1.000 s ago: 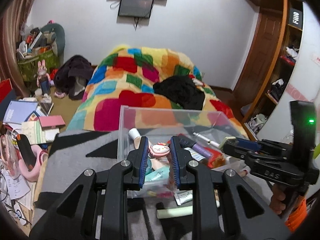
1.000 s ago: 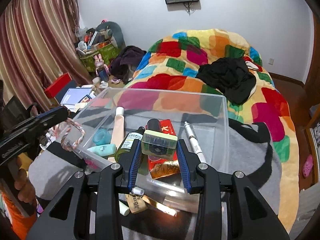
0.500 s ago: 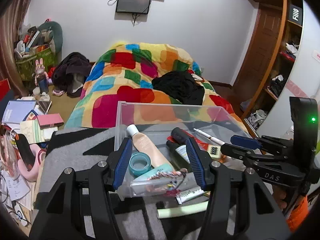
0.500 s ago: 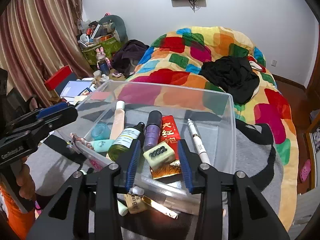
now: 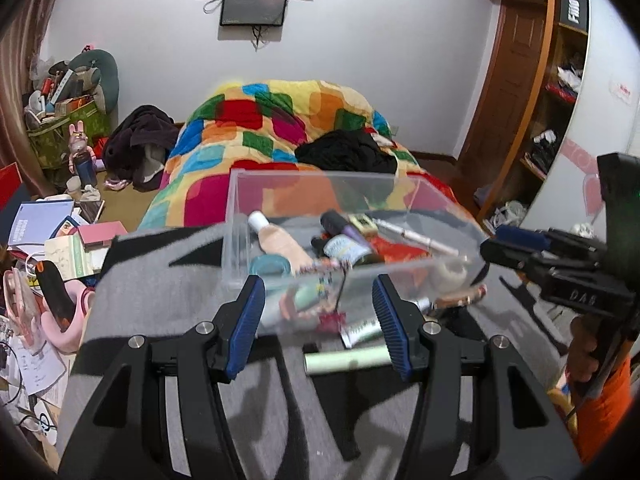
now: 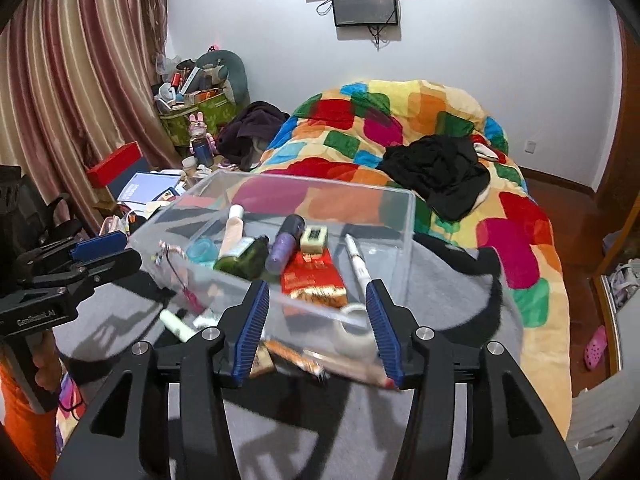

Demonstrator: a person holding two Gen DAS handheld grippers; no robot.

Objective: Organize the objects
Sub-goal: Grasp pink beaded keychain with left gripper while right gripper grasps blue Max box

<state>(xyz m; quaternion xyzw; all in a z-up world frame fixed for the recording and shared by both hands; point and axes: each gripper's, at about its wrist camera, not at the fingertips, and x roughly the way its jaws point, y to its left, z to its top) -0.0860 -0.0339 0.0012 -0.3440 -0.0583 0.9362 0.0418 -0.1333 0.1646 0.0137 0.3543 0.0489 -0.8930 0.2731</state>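
Observation:
A clear plastic box [image 5: 236, 216] stands on a grey and black blanket [image 5: 160, 280]; it also shows in the right wrist view [image 6: 404, 240]. It holds a peach tube [image 5: 280, 240], a teal tape roll [image 5: 270, 266], a purple bottle [image 6: 286, 244], a dark green bottle [image 6: 240, 258], a red packet [image 6: 314, 276], a white pen [image 6: 358, 260], a small pale case [image 6: 314, 238] and a beaded charm [image 5: 324, 268] draped over the near wall. My left gripper [image 5: 318, 320] is open and empty just short of the box. My right gripper [image 6: 316, 322] is open and empty at the box's near wall.
Loose items lie on the blanket in front of the box: a pale green stick [image 5: 346, 358], a small tube [image 5: 362, 330], a white tape roll [image 6: 352, 334] and a gold wrapper [image 6: 296, 358]. A patchwork bed [image 6: 400, 128] lies behind. Floor clutter [image 5: 40, 240] is at left.
Both grippers opened and pulled back from the box. The left let go of the beaded charm, now on the box wall. The right let go of the small pale case, now inside the box.

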